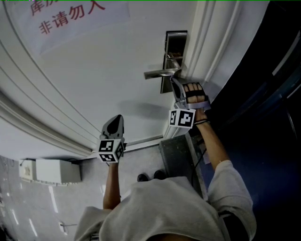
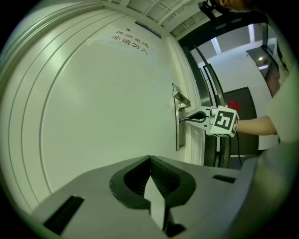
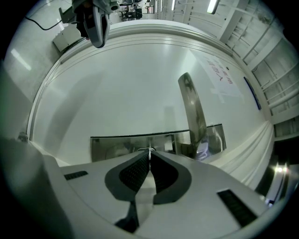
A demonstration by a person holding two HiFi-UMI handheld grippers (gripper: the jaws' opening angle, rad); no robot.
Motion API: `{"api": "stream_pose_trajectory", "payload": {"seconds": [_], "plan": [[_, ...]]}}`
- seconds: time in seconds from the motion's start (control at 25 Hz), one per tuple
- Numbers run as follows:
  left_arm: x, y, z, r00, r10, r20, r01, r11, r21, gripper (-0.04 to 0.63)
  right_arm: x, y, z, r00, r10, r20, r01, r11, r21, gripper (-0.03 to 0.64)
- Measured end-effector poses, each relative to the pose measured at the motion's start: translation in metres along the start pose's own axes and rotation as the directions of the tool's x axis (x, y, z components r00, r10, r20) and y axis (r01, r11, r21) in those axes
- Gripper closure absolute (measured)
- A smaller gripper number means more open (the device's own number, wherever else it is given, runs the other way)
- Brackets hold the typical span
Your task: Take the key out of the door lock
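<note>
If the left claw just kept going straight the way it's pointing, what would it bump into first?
Most likely the bare white door, well away from the lock plate; the gap is hard to judge.

**A:** Where does the lock plate sit?

**B:** On the door, at its right edge, just beside the door frame. The handle sticks out leftward from it.

**A:** And the key?

**B:** In the plate, below the handle, between the tips of the right gripper, which close on it.

**A:** The other gripper?

**B:** The left gripper is well apart, lower and to the left, in front of the door's face, with its jaws together on nothing. A sign is on the door above it. A box lies further down to its left.
</note>
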State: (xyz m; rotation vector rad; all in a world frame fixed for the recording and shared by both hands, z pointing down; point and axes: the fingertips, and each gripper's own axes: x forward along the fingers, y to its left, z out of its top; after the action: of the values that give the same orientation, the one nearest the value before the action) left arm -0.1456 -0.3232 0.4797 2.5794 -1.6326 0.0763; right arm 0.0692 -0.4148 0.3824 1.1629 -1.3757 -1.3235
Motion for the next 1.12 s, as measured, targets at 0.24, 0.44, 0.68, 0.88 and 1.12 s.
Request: {"api": "stream_pose_trajectory", "payload": {"seconds": [0.24,0.44,0.68,0.88,1.12], "plan": [[-0.001,0.001,-0.001,1.0,0.002,-0.001,-0.002,1.0,-0.001,0.578,0.001,0.0,0.0,0.999,0.005,0.041,-0.004,1.0,-0.016,0.588],[-0.006,0.002,-0.003,1.0,0.007,-0.009,-0.007,1.0,-0.007,0.578,0.0,0.0,-0.001,0.998,-0.002,0.059,0.003,1.0,-0.014,0.588],[-0.006,-0.005,-0.005,1.0,-0.002,-0.012,0.002,1.0,-0.006,0.578,0.0,0.001,0.0,1.0,-0.006,0.006,0.006,1.0,-0.005,0.588],[-0.003,-0.007,-0.006,1.0,-0.004,-0.012,0.003,1.0,-0.012,0.578,-0.007,0.002,0.0,0.999,-0.007,0.04,0.009,0.999,-0.053,0.588],[0.003,-0.02,-0.003,0.999,-0.031,-0.01,0.031,0.999,-0.007,0.578,-0.02,0.003,-0.001,0.999,-0.01,0.049,0.012,0.999,-0.034,0.588]]}}
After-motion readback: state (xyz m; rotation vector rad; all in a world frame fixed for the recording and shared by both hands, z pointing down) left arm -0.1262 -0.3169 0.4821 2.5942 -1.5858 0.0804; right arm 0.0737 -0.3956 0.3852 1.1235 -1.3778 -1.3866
